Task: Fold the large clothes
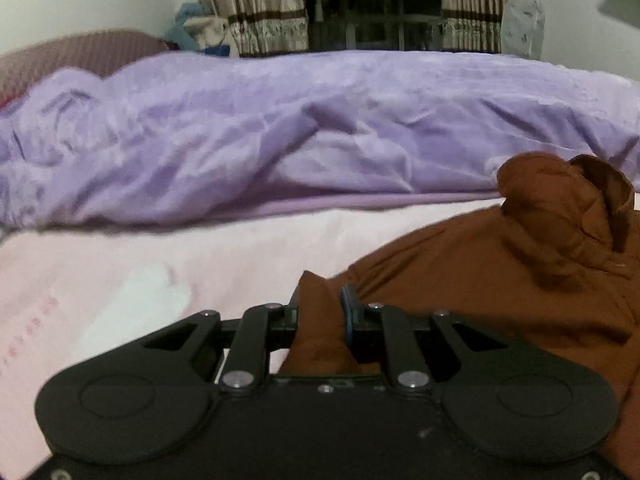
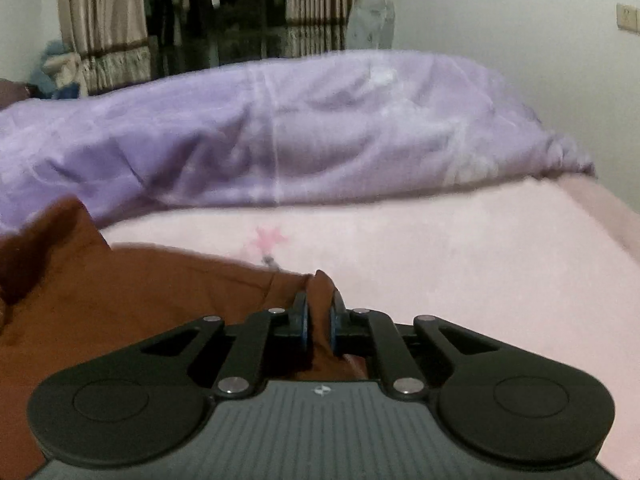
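Pale pink bedding covers the bed [image 1: 120, 280], and a rumpled lilac quilt [image 1: 280, 128] lies heaped along its far side, below a dark window hung with beige curtains [image 1: 256, 4]. On the near part of the bed lies the brown garment [image 1: 500, 280], its hood [image 1: 568, 200] bunched up toward the quilt.

The left gripper [image 1: 322, 316] is clenched on a fold of the garment's edge, brown cloth rising between its black fingers (a blue pad shows on one of them). To that side of the grip the pink sheet lies bare as far as the quilt's hem.

The right gripper [image 2: 319, 320] is likewise clamped on a raised pinch of the garment [image 2: 140, 300] at its other edge, blue-rimmed pads pressed into the cloth from both sides. Beyond it the sheet runs open and flat, bearing a faint pink star print [image 2: 270, 238], out to the bed's edge [image 2: 612, 208] by the white wall. The garment's far hem stops short of the quilt, leaving a strip of sheet between them.
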`<state>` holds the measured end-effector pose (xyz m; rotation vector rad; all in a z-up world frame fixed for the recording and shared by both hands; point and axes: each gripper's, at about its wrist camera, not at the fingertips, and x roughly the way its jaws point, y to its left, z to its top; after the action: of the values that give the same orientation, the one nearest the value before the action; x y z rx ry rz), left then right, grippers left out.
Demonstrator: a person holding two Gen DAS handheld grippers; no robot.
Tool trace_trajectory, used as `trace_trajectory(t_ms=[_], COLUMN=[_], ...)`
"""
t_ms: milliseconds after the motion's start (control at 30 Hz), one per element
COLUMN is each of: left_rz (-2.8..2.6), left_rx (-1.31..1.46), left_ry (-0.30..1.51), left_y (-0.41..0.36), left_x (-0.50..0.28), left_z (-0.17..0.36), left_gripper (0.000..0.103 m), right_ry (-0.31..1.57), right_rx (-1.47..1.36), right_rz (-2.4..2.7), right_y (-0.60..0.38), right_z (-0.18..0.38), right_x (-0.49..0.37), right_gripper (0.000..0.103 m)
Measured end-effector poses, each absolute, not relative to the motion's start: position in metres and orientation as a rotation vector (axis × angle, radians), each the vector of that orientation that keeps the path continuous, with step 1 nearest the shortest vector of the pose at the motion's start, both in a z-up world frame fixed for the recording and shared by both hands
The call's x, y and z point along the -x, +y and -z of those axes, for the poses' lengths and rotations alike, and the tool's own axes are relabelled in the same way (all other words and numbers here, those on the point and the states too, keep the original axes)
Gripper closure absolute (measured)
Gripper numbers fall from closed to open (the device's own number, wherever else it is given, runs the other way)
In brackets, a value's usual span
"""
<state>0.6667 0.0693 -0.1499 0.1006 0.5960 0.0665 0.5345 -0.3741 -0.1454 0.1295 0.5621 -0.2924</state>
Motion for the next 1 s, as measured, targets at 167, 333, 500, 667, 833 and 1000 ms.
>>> trace_trajectory(t_ms=[167, 333, 500, 667, 833, 1000], left_rz=[-0.173, -0.169, 0.003, 0.096, 0.057, -0.025], left_rx=[-0.122, -0.048, 0.044, 0.033, -0.227, -0.261], left_ry=[0.571, 0.436, 0.382, 0.537, 0.65, 0.601], left_y=[0.073, 0.078, 0.046, -0.002, -0.028, -0.004], left_x=[-0.662, -0.619, -0.566, -0.555, -0.568, -0.555], left_z=[0.131, 0.07, 0.041, 0.081, 0.142, 0.14], left_gripper=[0.038, 0.0, 0.0, 0.0, 0.0, 0.0], right_ry=[0.518, 0.398, 0.416, 0.566, 0.606, 0.603], right_rx=[-0.054, 0.057, -0.112, -0.188, -0.055, -0.071], right_rz=[0.353, 0.436, 0.153, -0.018, 0.002, 0.155], right_y=[-0.368, -0.342, -0.294, -0.242, -0.228, -0.277], right_z=[0.132, 0.094, 0.07, 0.113, 0.149, 0.141], right_x=[-0.528, -0.5, -0.456, -0.452, -0.455, -0.446], right_gripper=[0.06, 0.049, 0.049, 0.049, 0.053, 0.072])
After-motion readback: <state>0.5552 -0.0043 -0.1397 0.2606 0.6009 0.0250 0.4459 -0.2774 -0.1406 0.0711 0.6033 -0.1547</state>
